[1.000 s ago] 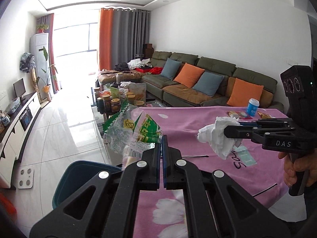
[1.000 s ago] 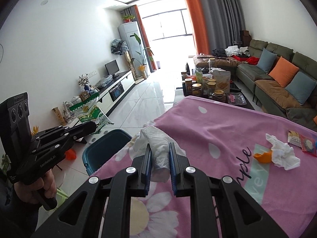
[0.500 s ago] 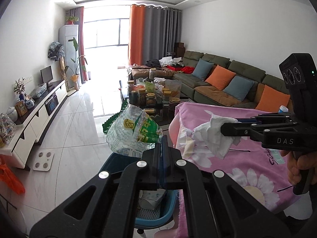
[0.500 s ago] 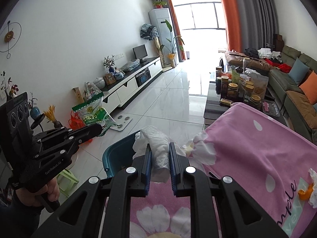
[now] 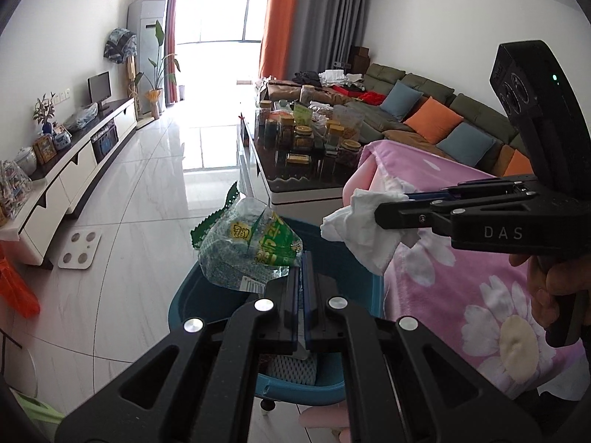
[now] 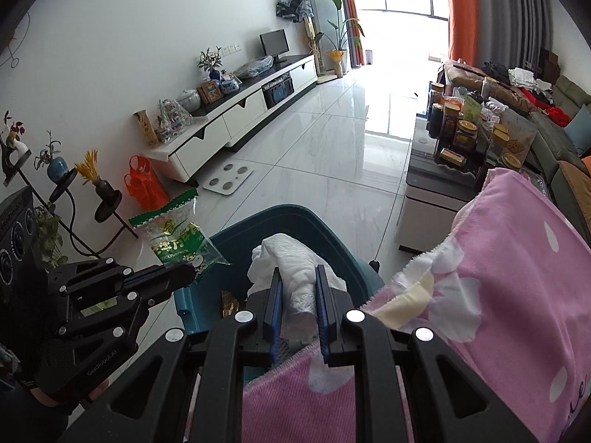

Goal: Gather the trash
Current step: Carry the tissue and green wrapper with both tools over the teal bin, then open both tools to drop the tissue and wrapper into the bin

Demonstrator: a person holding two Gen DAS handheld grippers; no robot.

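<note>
We see the left claw (image 5: 302, 258) clamped tight on a crumpled plastic wrapper (image 5: 247, 247), clear film printed with green panels and a yellow badge, one end finished in a green zigzag seal; the pads pinch its lower corner while most of the bag fans out toward 11 o'clock from the tips. In the right wrist view the same wrapper (image 6: 177, 236) hangs at 9 o'clock of the teal bin (image 6: 295, 217), just over its near-left rim. The right claw (image 6: 298, 277) grips a wad of white tissue (image 6: 291, 258), soft and creased, bulging up out of the narrow gap between the blue pads. In the left wrist view that tissue (image 5: 365, 229) sits at 3 o'clock of the wrapper, at the claw tips beside the edge of the table. Both pieces of trash are held in the air above the open bin (image 5: 207, 295), which stands on the white tiled floor (image 5: 147, 199) against the corner of the table draped in a pink daisy-print blanket (image 6: 517, 258). Inside the bin we make out some mesh-like material and a bit of packaging, too hidden to name
</note>
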